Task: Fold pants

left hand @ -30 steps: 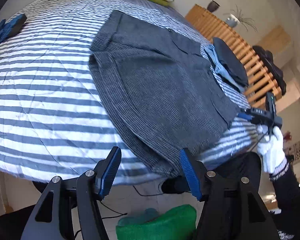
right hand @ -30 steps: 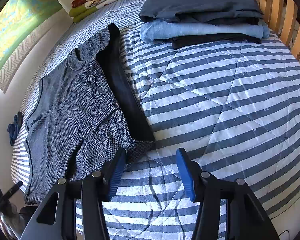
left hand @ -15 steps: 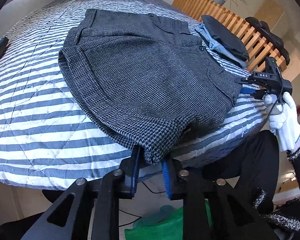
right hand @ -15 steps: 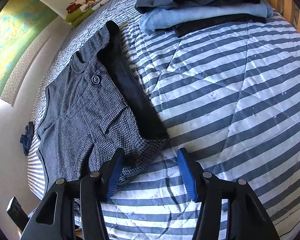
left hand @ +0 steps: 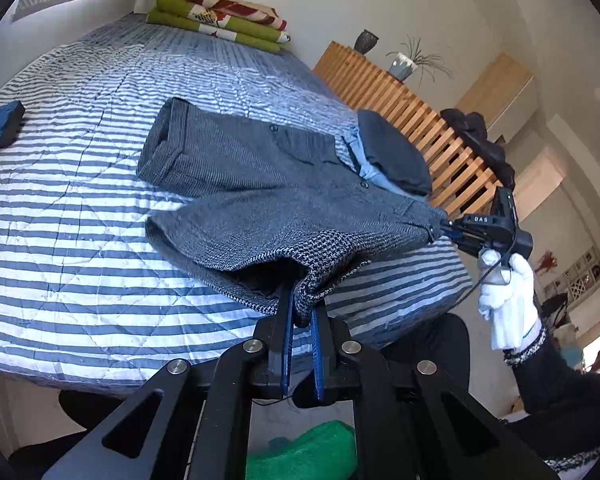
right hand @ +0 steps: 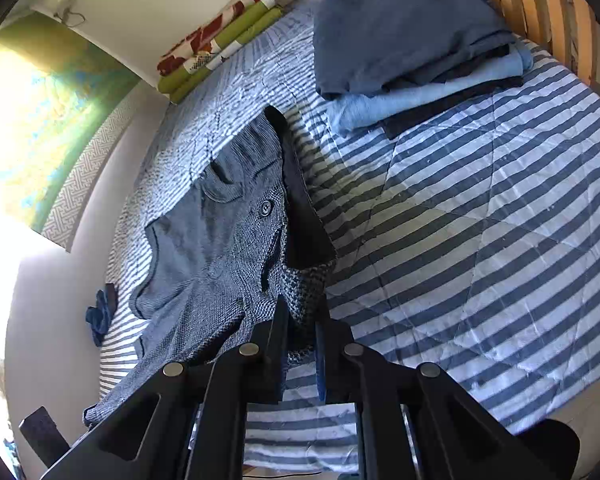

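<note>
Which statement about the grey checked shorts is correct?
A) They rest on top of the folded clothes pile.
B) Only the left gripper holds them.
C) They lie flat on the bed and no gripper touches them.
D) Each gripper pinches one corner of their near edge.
D: the left gripper and the right gripper each have a corner of the grey checked shorts pinched between their fingers.

The left wrist camera sits just behind the left gripper [left hand: 302, 316] and looks down across the striped bed [left hand: 60, 240] toward the wooden slats [left hand: 420, 128]. The right wrist camera sits just behind the right gripper [right hand: 302, 320] and looks down along the bed toward the wall. Both see the gray pants [left hand: 260, 200] up close, the stack of folded clothes [right hand: 412, 40] and the green blanket [left hand: 220, 20].
</note>
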A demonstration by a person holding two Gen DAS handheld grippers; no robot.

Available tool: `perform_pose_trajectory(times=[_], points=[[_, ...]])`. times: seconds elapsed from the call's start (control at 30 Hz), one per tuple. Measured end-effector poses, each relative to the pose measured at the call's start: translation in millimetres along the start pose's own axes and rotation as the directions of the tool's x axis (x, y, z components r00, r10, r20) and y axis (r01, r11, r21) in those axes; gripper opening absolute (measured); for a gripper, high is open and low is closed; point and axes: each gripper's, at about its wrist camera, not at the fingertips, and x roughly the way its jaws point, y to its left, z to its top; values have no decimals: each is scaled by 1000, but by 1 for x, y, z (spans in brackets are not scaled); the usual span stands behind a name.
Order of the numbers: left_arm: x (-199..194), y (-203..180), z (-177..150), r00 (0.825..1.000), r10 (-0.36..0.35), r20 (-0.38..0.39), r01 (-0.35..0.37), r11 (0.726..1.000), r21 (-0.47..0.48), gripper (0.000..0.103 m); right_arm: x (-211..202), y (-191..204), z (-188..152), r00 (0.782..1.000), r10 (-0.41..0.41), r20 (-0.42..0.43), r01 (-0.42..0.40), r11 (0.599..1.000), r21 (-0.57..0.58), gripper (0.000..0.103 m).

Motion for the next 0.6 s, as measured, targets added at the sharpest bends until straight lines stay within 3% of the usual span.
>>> perform_pose_trajectory(times=[0.23,0.37,0.6], points=[[-25,13,51,996,16,91,-12,999,-42,8,-52,45,-11,997,11,76,-5,997,-79,9],[-11,30,101,994,42,106,-39,999,-32,8,-36,67,20,994,17,107,-8,996,-84,9],[26,60,135,999,29,33,-27,998,-56,8,4,71,50,998,-60,28,63,991,-121,9]])
